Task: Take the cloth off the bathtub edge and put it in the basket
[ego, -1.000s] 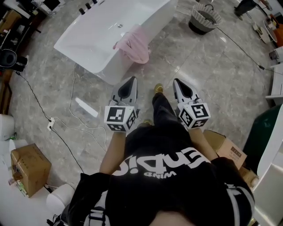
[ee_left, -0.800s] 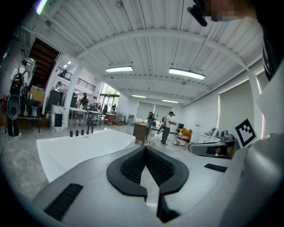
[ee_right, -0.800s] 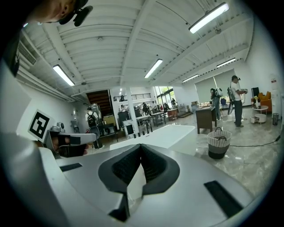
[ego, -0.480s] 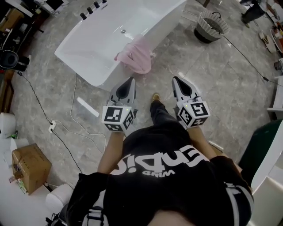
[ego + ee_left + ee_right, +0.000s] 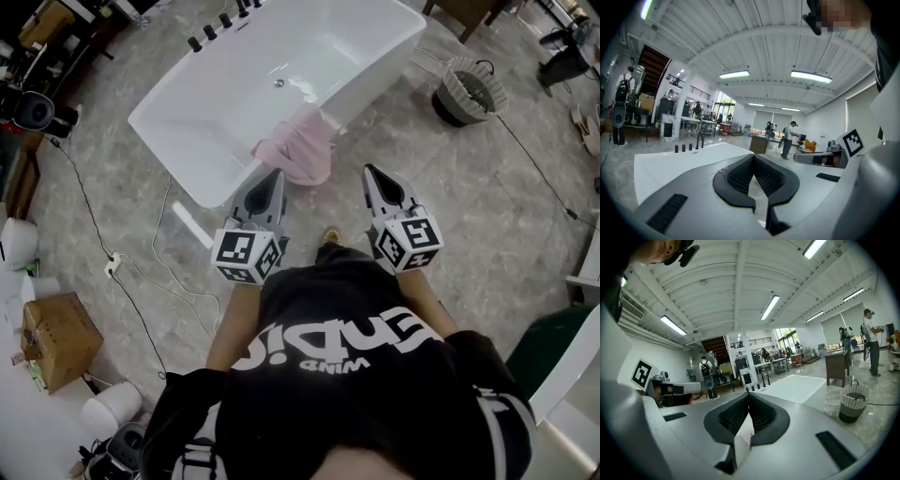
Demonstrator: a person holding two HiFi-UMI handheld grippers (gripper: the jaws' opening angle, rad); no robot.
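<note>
A person is standing just beside a white bathtub [image 5: 178, 117], holding a gripper in each hand, both pointing toward the tub. A pink cloth [image 5: 302, 155] is hanging over the bathtub's near edge, draped partly inside and partly down the outside wall. The left gripper [image 5: 277, 174] is hovering close to the cloth's lower left, jaws clenched together and empty. The right gripper [image 5: 368, 171] is hovering near the tub, just right of the cloth, jaws likewise pressed together and gripping nothing. A woven basket [image 5: 469, 91] is sitting on the floor off the bathtub's right end, well apart from the cloth.
</note>
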